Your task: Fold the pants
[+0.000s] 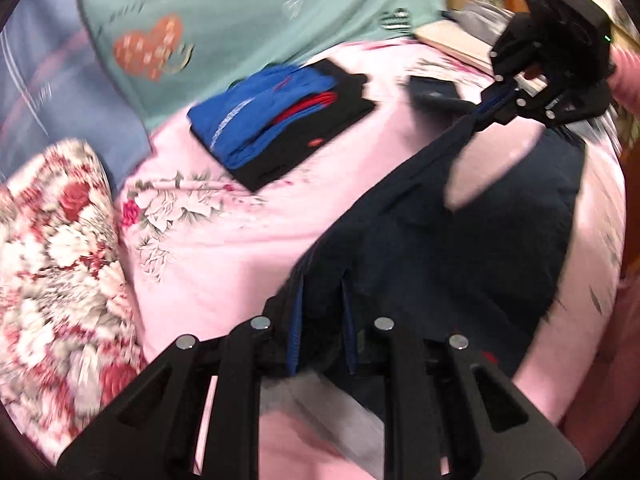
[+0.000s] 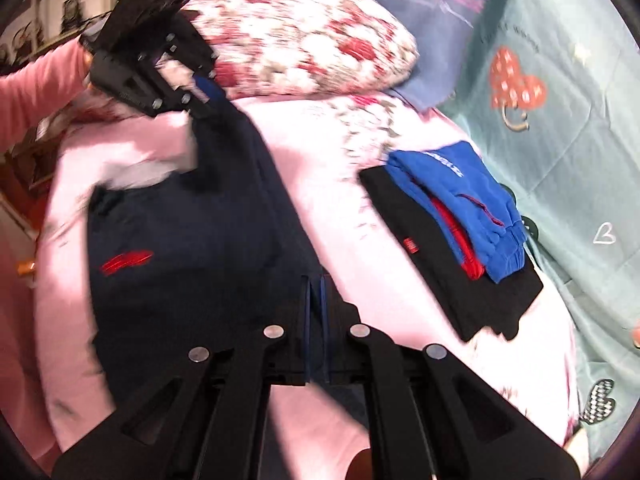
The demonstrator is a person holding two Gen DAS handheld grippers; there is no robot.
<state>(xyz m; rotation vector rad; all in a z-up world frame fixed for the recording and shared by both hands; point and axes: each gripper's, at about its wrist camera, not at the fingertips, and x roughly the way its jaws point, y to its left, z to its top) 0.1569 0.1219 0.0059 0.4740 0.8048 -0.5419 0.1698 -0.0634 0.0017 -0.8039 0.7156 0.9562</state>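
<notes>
Dark navy pants (image 1: 460, 248) with a red logo (image 2: 126, 262) hang stretched between my two grippers above the pink bed sheet (image 1: 224, 248). My left gripper (image 1: 322, 300) is shut on one corner of the pants edge; it shows in the right wrist view (image 2: 202, 94) at upper left. My right gripper (image 2: 316, 300) is shut on the other corner; it shows in the left wrist view (image 1: 486, 110) at upper right. The fabric sags between them onto the bed.
A stack of folded clothes, blue pants (image 1: 256, 120) on black ones (image 2: 452, 256), lies on the sheet beside a teal heart-print quilt (image 1: 248, 12). A floral pillow (image 1: 52, 272) lies at the bed's end. A person's pink sleeve (image 2: 36, 84) holds the left gripper.
</notes>
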